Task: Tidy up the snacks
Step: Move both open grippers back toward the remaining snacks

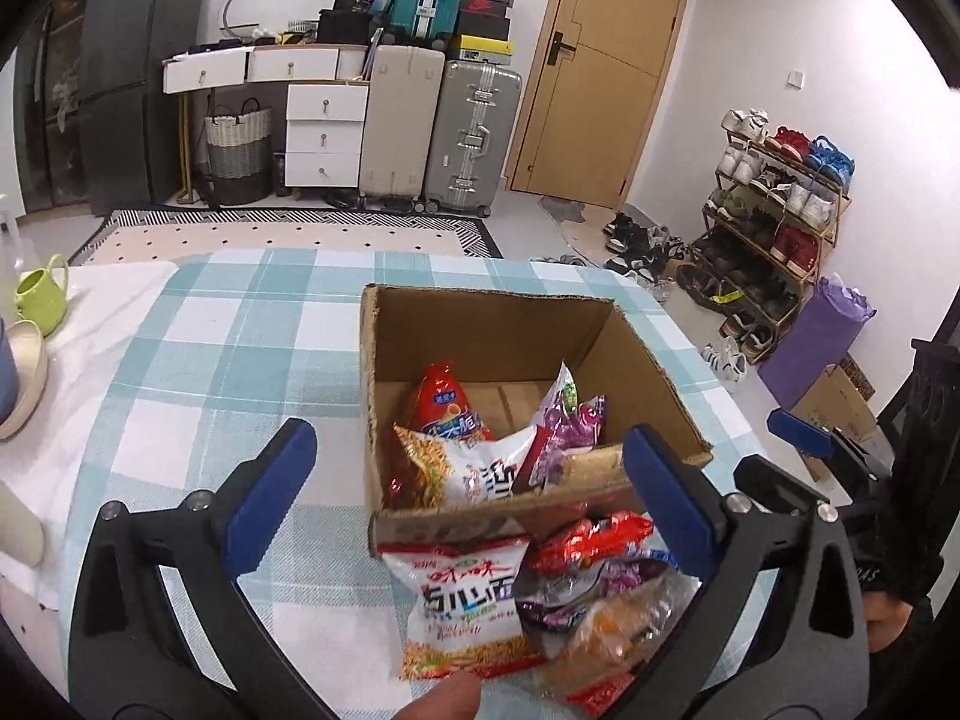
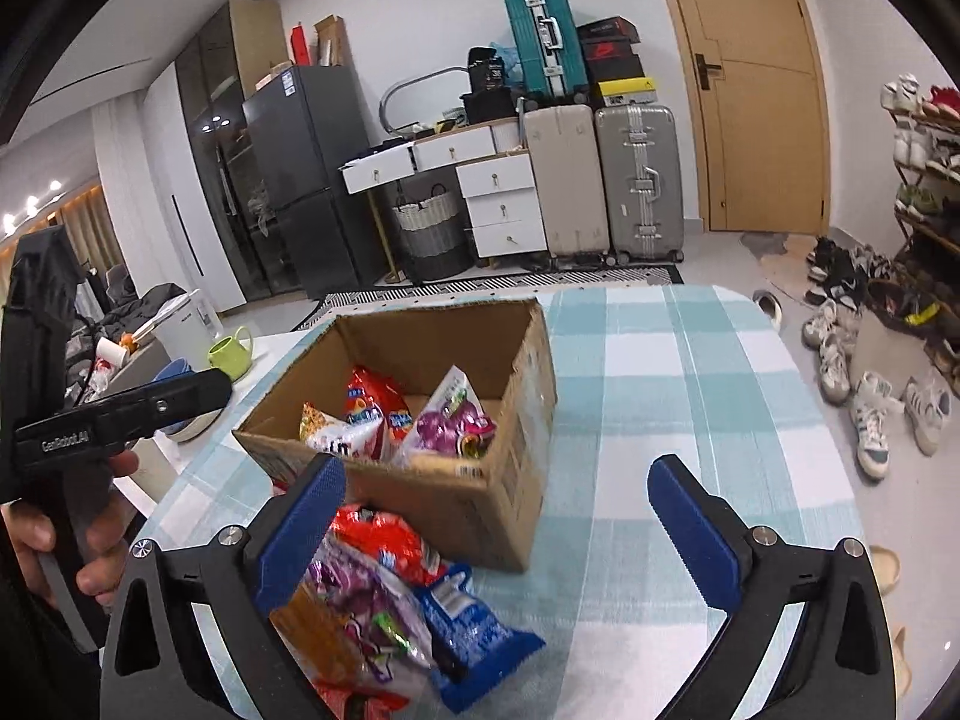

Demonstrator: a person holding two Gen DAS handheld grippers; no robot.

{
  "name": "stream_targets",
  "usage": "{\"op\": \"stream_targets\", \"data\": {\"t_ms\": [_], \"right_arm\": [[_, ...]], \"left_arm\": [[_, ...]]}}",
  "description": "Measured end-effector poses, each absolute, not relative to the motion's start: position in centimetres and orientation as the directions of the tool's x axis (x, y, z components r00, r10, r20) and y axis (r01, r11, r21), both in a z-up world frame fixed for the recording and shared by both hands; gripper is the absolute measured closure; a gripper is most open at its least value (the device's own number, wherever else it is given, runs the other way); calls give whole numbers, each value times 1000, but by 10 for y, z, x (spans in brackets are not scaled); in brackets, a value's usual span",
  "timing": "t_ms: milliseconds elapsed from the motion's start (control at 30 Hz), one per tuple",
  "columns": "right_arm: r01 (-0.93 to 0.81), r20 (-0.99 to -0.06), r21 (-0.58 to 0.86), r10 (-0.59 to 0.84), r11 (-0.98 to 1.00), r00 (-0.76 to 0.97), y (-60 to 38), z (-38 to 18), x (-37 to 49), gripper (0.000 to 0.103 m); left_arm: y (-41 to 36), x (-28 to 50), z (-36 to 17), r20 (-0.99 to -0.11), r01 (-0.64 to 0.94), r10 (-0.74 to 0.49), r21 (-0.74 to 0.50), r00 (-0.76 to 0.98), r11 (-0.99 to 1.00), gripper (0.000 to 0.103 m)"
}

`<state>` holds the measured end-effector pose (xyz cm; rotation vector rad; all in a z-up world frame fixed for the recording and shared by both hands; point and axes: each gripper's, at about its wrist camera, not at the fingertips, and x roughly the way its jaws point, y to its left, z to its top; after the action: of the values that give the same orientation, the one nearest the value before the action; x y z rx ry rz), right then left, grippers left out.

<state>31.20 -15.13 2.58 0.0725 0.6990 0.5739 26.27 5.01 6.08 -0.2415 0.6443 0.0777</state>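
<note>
An open cardboard box (image 1: pixel 498 324) (image 2: pixel 522 372) stands on the checked tablecloth. Inside lie a red snack bag (image 1: pixel 441 402) (image 2: pixel 375 399), a white noodle bag (image 1: pixel 474 468) and a purple bag (image 1: pixel 570 420) (image 2: pixel 447 423). A pile of loose snack bags lies on the cloth in front of the box: a white noodle bag (image 1: pixel 462 600), purple and red bags (image 2: pixel 372 576), a blue bag (image 2: pixel 474 630). My left gripper (image 1: pixel 468 480) is open, hanging over the pile and the box's near wall, holding nothing. My right gripper (image 2: pixel 498 522) is open and holds nothing, just right of the pile.
A green mug (image 1: pixel 42 294) (image 2: pixel 231 354) and bowls (image 1: pixel 24 366) sit at the table's left on a white cloth. Behind the table are drawers, suitcases (image 1: pixel 474 132), a fridge and a door. A shoe rack (image 1: pixel 774 210) and loose shoes lie on the floor to the right.
</note>
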Motion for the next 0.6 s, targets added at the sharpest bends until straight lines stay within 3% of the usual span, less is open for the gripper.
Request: {"op": "stream_targets", "data": {"t_ms": [600], "right_arm": [[-487, -688, 258, 513, 834, 513, -163, -16, 247, 1]], "left_arm": [[34, 184, 47, -637, -167, 3, -197, 771, 966, 1]]}}
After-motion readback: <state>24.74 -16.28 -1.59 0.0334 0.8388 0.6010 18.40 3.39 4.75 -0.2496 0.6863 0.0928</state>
